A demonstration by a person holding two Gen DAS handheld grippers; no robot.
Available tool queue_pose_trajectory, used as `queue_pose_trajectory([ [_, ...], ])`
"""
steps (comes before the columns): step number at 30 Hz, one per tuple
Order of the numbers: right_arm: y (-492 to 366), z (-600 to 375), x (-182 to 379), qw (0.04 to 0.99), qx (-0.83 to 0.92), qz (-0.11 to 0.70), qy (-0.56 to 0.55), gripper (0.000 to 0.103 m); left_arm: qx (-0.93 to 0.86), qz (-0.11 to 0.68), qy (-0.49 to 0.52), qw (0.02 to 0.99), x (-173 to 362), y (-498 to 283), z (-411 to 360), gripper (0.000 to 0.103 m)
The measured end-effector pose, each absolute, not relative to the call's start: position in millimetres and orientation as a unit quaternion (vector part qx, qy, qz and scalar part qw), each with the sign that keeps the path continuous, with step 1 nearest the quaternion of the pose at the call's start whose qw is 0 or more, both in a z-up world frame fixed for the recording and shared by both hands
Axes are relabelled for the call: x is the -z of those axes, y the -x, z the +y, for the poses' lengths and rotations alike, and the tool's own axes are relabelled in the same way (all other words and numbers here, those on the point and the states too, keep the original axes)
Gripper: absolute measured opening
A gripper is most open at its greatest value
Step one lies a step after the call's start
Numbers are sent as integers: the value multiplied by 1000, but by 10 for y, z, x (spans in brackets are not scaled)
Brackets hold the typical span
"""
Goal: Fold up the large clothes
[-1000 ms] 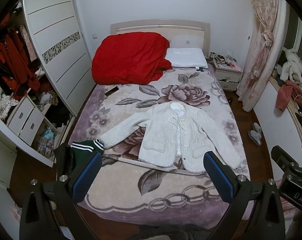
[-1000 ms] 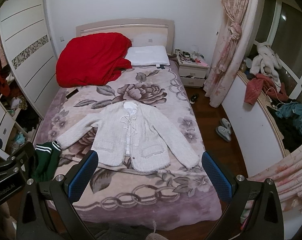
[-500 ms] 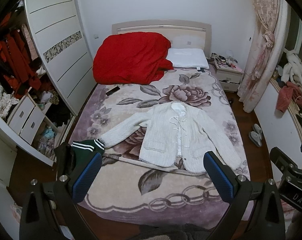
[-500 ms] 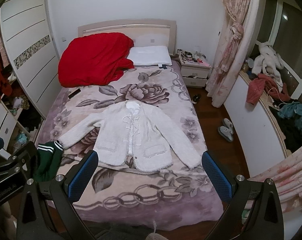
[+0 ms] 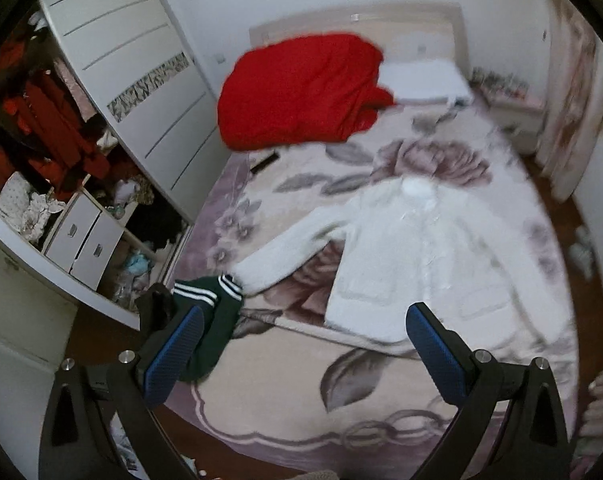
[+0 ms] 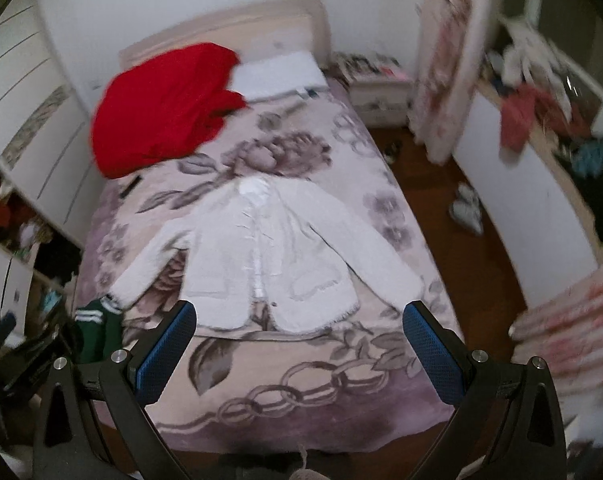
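A white fuzzy jacket [image 5: 417, 256] [image 6: 277, 256] lies flat and face up on the floral bed blanket [image 5: 285, 392] [image 6: 301, 384], both sleeves spread outward. My left gripper [image 5: 305, 344] hangs open above the foot of the bed, its blue pads [image 5: 169, 360] wide apart with nothing between them. My right gripper [image 6: 297, 340] is open too, above the jacket's hem, blue pads [image 6: 433, 352] wide apart and empty. A dark green garment with white stripes [image 5: 209, 320] [image 6: 97, 332] hangs at the bed's left edge beside the left sleeve cuff.
A red duvet [image 5: 301, 92] and white pillow [image 5: 421, 80] sit at the headboard. An open wardrobe with drawers [image 5: 81, 236] stands left of the bed. A nightstand [image 6: 377, 92], curtain [image 6: 441, 60], slippers [image 6: 467, 208] and a cluttered ledge [image 6: 541, 116] are on the right. A hand [image 5: 601, 408] shows at the right edge.
Both grippers have moved nearer and lower toward the bed and tilted, so the jacket fills more of each view. Both views are now motion-blurred. The jacket itself has not moved.
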State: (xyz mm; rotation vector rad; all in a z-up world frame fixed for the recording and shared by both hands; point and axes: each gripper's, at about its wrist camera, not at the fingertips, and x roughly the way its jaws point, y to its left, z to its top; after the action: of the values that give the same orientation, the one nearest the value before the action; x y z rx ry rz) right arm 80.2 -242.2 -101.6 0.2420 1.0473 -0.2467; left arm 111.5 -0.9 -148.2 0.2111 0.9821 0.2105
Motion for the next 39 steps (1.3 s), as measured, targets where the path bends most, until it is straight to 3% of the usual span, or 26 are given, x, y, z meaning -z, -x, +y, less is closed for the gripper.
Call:
queue_pose_trajectory([
  [13,-1705,-4506,4345,792,193,531,-231,103,-146,528,-105,830,3849,-2207,-363,103],
  [21,-1844,-5158,5843,752,259,567,-213,103,-135,547,-143,814,4993,-2605,-593,103],
  [25,-1687,-5504,6445,712,320,580,-234,103,-112,549,-162,812,5244,-2737,-734,103],
  [32,-1200,-6081,7110,635,379,550,-388,103,-81,542,-162,821,5179,-2859,-853,103],
  [39,-1403,-6103,7551,656,319,480,-487,103,-80,577,-147,800,5584,-3028,-766,103],
])
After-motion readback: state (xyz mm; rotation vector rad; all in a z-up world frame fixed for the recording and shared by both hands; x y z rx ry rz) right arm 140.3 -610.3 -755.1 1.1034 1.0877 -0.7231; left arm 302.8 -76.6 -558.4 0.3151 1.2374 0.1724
